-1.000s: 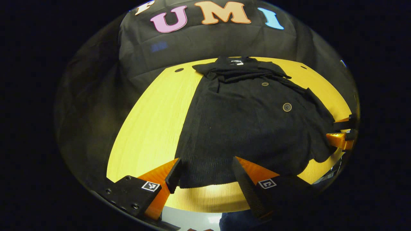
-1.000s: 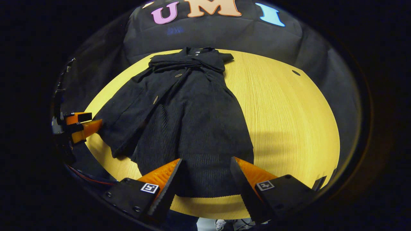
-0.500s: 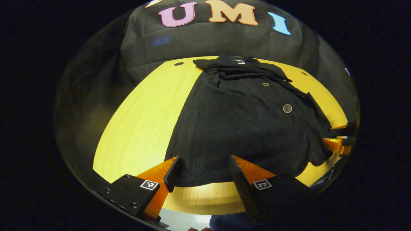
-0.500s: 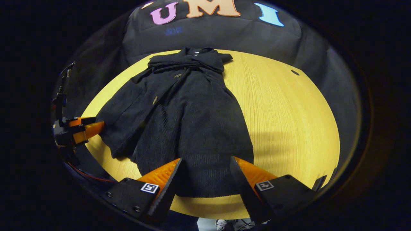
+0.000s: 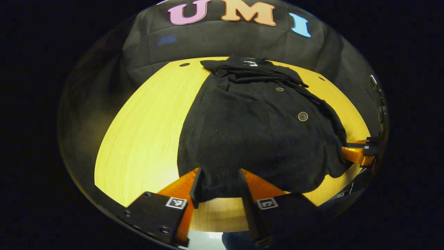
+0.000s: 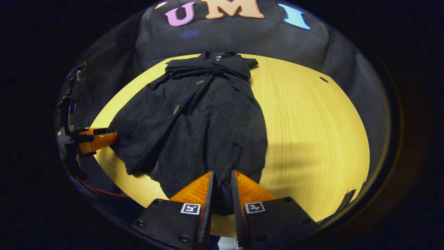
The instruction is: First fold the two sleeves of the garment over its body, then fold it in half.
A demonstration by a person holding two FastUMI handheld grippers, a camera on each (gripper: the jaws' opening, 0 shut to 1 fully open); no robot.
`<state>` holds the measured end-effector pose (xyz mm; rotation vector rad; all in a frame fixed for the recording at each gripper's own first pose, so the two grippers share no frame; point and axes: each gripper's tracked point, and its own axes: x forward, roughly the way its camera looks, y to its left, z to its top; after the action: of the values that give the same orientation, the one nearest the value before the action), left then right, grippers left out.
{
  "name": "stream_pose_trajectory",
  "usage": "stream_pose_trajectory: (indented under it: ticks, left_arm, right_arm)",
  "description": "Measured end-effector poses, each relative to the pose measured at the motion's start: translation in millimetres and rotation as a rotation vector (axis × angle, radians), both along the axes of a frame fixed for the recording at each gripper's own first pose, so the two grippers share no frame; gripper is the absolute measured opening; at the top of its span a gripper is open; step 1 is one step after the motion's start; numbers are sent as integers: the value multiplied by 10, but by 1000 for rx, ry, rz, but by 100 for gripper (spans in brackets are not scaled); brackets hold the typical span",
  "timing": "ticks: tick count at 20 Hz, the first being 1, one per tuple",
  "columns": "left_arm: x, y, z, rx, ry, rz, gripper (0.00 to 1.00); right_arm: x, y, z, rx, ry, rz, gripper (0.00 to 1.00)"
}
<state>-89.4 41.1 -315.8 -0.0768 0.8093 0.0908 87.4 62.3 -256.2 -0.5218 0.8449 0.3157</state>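
The black buttoned garment (image 5: 256, 128) lies spread on the yellow wooden tabletop (image 5: 145, 125), collar toward the booth's wall at twelve o'clock and hem toward me at six. In the left gripper view, my left gripper (image 5: 216, 189) sits at the hem's near corner with its fingers (image 5: 196, 187) a moderate way apart, the hem's edge lying between them; I cannot tell whether they press the cloth. Two round buttons (image 5: 302, 116) show on the garment's front, at about two o'clock from the gripper. Folded cloth is bunched across the chest just below the collar. At three o'clock in that view, my right gripper (image 5: 357, 151) reaches in at the garment's other hem corner. In the right gripper view, my right gripper (image 6: 221, 192) has its fingers drawn nearly together with a narrow strip of the hem (image 6: 222, 205) in the gap, so they look clamped on the cloth. The garment (image 6: 204, 118) runs from there up toward twelve o'clock, and my left gripper (image 6: 95, 139) touches its edge at nine o'clock. Bare tabletop (image 6: 312, 132) stretches away toward three o'clock.
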Motion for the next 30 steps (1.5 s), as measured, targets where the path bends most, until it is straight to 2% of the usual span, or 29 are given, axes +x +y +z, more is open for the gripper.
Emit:
stream_pose_trajectory:
  ticks: [2, 3, 4, 5, 6, 7, 8, 9, 10, 14, 18, 26, 30]
  left_arm:
    - [26, -39, 16, -15, -3, -29, 33]
    - [15, -55, 18, -15, 1, -45, 25]
    - [21, -60, 12, -21, 6, -56, 20]
    - [20, -66, 15, -34, 9, -66, 20]
    - [20, -55, 27, -49, 8, -64, 17]
    - [30, -49, 25, -66, 9, -62, 15]
    - [31, -45, 35, -88, -1, -54, 7]
    - [12, -49, 36, -111, -3, -47, 6]
    - [12, -47, 42, -131, -10, -41, 0]
    - [9, -45, 53, -167, -12, -45, 0]
    - [36, -51, 90, -136, 19, -73, 0]
    - [336, 9, 596, -168, -79, -182, 0]
    - [550, -1, 906, -183, -143, -279, 0]
  right_arm:
    - [-1, -3, 5, -8, -5, 5, 24]
    - [2, 5, 12, -3, -11, 5, 24]
    - [-5, 32, -16, 14, 4, 19, 24]
    - [-10, 50, -21, 24, 16, 12, 23]
    - [-36, 68, -29, 35, 39, 12, 14]
    - [-47, 71, -6, 43, 52, 7, 14]
    - [-33, 67, -10, 44, 58, 11, 10]
    - [-35, 59, -10, 49, 56, 10, 10]
    - [-38, 65, 4, 51, 48, 2, 6]
    - [-49, 89, -3, 46, 17, -51, 3]
    - [-104, 272, -16, 135, 45, -84, 2]
    - [-5, 644, 433, 224, -70, -109, 2]
    - [71, 844, 688, 248, -151, -133, 2]
